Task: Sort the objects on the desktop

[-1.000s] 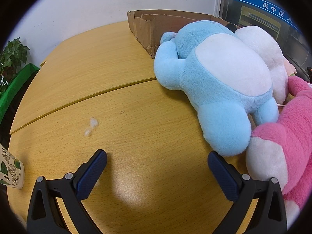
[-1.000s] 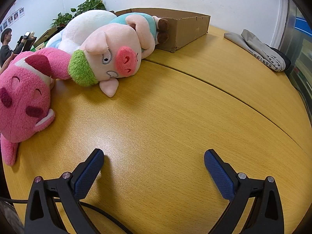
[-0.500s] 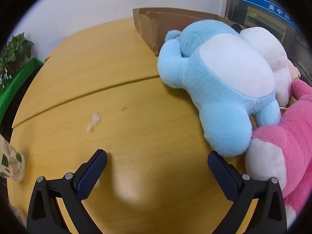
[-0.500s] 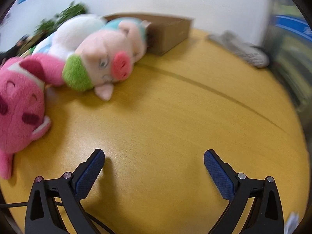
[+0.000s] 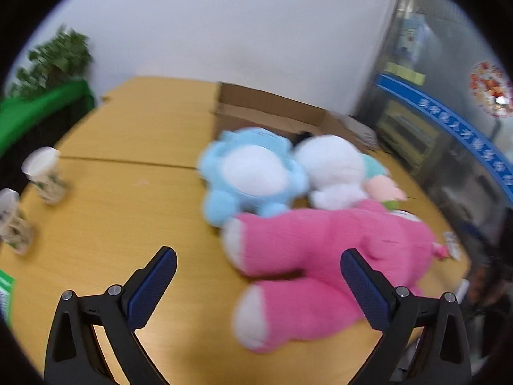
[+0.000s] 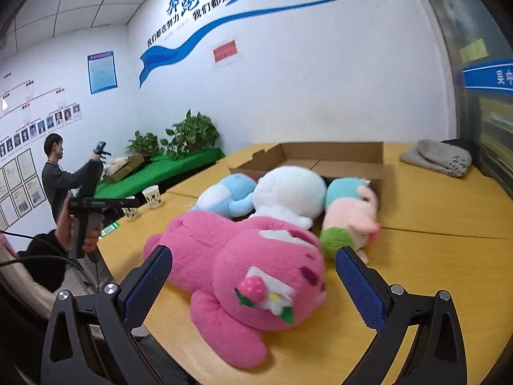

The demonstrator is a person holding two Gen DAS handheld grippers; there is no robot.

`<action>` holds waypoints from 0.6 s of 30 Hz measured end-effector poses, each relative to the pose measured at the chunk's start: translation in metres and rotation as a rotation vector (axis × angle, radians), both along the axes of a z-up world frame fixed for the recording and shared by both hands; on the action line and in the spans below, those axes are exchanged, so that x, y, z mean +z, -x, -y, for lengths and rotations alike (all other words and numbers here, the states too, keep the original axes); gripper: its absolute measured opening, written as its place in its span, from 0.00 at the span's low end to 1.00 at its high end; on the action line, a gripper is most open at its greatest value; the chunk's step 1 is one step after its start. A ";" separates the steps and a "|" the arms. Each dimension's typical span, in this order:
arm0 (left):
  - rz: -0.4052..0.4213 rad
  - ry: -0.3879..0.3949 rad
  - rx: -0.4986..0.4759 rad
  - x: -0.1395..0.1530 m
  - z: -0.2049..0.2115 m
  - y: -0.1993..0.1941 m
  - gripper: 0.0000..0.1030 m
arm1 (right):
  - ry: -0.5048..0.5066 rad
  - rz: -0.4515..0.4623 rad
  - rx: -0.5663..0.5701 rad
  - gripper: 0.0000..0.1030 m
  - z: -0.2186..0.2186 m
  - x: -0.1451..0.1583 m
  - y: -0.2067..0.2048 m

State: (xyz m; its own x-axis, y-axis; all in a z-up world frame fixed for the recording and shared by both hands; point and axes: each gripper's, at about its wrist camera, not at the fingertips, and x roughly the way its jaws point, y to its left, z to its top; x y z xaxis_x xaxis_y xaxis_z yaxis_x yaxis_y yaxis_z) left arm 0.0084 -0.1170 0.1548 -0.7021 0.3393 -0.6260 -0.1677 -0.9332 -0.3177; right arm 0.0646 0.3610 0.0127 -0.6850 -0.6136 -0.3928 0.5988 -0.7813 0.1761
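Nearest to us, our right hand-held gripper (image 6: 251,280) hangs with its jaws spread wide, the pink bear (image 6: 243,263) lying on the yellow surface (image 6: 442,272) between the two blue pads (image 6: 147,285) and touched by neither. Our left hand-held gripper (image 5: 256,284) is likewise spread wide and holds nothing; the bear's white-soled feet (image 5: 248,324) sit between its fingers, in a blurred view. In the right view our left hand (image 6: 65,224) shows at the surface's left edge, wrapped round the other tool's grip. Just past the bear, pressed together, lie three more toys — a blue plush (image 6: 224,195) on the left, a white plush (image 6: 290,194) in the middle, and a pig (image 6: 351,215) with a green tuft and teal body on the right. Behind them an open cardboard box (image 6: 323,157) rests on the surface; whether the white plush touches its wall we cannot tell. Two paper cups (image 6: 152,195) stand near the left edge, well apart from the toys. A grey cloth (image 6: 436,157) lies at the far right. Farther back — potted plants (image 6: 192,133) on a green ledge, and a person (image 6: 59,176) standing by the wall.
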 end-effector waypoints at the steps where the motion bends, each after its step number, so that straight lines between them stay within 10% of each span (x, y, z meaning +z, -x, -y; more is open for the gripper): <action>1: 0.028 -0.023 -0.029 -0.013 0.014 0.001 0.99 | -0.018 0.017 -0.028 1.00 0.013 -0.011 0.011; 10: 0.253 -0.124 -0.070 -0.133 -0.015 0.025 0.96 | 0.048 0.386 -0.170 0.98 0.038 -0.090 0.093; 18: 0.250 -0.199 -0.069 -0.120 0.019 -0.023 0.40 | -0.027 0.317 -0.250 0.66 0.052 -0.068 0.042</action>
State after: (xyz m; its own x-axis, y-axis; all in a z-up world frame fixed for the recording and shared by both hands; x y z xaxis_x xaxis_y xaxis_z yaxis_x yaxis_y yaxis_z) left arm 0.0319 -0.1357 0.0347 -0.5064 0.5139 -0.6925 -0.1221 -0.8377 -0.5323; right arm 0.0228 0.3088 -0.0549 -0.6542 -0.4301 -0.6222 0.3091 -0.9028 0.2990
